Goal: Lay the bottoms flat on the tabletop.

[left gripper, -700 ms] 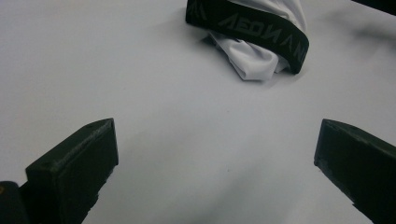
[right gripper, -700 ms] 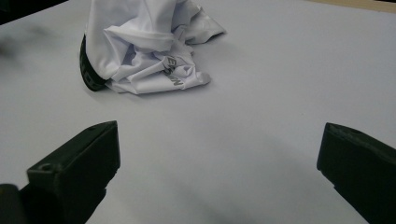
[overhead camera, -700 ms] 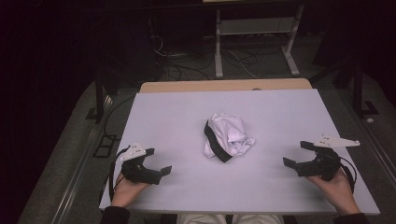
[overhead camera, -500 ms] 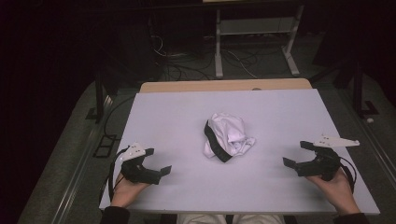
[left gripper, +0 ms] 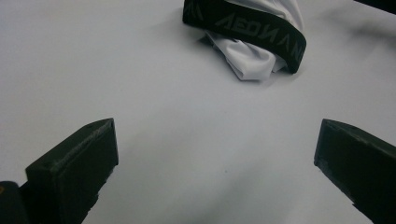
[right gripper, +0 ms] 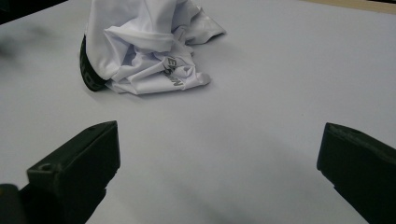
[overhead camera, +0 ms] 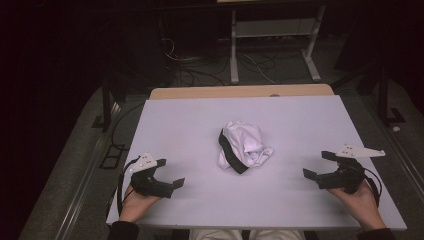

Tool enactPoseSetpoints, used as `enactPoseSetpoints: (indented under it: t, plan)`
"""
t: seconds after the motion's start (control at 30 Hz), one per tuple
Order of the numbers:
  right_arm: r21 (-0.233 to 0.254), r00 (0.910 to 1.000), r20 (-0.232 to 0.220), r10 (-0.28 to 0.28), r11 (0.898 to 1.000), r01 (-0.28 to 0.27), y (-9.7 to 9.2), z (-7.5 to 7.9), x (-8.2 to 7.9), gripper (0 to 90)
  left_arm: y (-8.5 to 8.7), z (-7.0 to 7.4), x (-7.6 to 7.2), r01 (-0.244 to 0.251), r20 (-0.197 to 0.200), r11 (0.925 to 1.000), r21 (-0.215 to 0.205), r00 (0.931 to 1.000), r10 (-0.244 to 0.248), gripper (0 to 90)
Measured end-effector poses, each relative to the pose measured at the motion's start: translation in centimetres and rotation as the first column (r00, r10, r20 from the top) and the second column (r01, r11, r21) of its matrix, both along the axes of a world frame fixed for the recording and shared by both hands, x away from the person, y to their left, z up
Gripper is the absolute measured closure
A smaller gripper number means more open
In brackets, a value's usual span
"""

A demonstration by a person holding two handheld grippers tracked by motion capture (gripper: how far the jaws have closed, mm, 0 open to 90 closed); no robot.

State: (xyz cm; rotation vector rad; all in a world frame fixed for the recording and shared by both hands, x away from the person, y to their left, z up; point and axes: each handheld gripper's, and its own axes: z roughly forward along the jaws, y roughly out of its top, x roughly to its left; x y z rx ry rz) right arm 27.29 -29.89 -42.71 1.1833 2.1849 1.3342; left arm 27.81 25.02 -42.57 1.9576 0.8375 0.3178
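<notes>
A crumpled white garment (overhead camera: pixel 246 145) with a black lettered waistband (overhead camera: pixel 231 158) lies in the middle of the white table (overhead camera: pixel 190 120). In the left gripper view the garment (left gripper: pixel 254 58) sits ahead, its waistband (left gripper: pixel 245 25) facing me. The right gripper view shows the garment (right gripper: pixel 144 46) at upper left. My left gripper (overhead camera: pixel 171 176) rests open near the table's front left, pointing toward the garment, nothing between its jaws. At the front right, my right gripper (overhead camera: pixel 317 166) is open as well and empty, well apart from the cloth.
A wooden strip (overhead camera: pixel 240 92) edges the table's far side. Beyond it stand a white metal frame (overhead camera: pixel 272 37) and cables on the dark floor. Bare tabletop lies all around the garment.
</notes>
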Motion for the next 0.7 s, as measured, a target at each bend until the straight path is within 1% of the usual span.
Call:
enactPoseSetpoints:
  t: [0.33,0.37,0.4,0.47,0.53,0.7]
  plan:
    - [0.001,0.9998,0.009,0.018,1.000,-0.018,0.5,0.4,-0.1,0.0,-0.4,0.1,0.1,0.017,0.004,0.9998,0.010,0.9998,-0.017,0.0]
    - [-0.003,0.9998,0.008,0.021,1.000,-0.020,0.5,0.4,-0.2,0.0,-0.4,0.1,0.1,0.017,0.002,0.9998,0.008,0.9998,-0.017,0.0]
    - [-0.003,0.9998,0.008,0.019,1.000,-0.019,0.5,0.4,-0.2,0.0,-0.5,0.3,0.0,0.017,-0.001,0.9998,-0.006,0.9999,-0.017,0.0]
    - [0.001,0.9997,0.010,0.020,1.000,-0.020,0.6,0.6,-0.2,0.0,-0.6,0.5,-0.1,0.026,0.007,0.9995,-0.017,0.9996,-0.026,0.0]
    - [-0.007,0.9997,0.011,0.020,1.000,-0.020,0.6,0.8,-0.2,0.0,-0.8,0.6,-0.1,0.031,0.012,0.9995,-0.005,0.9995,-0.031,0.0]
    - [-0.015,0.9997,0.017,0.018,1.000,-0.018,0.8,1.4,-0.2,0.0,-1.2,0.8,0.1,0.032,0.004,0.9994,0.017,0.9995,-0.032,0.0]
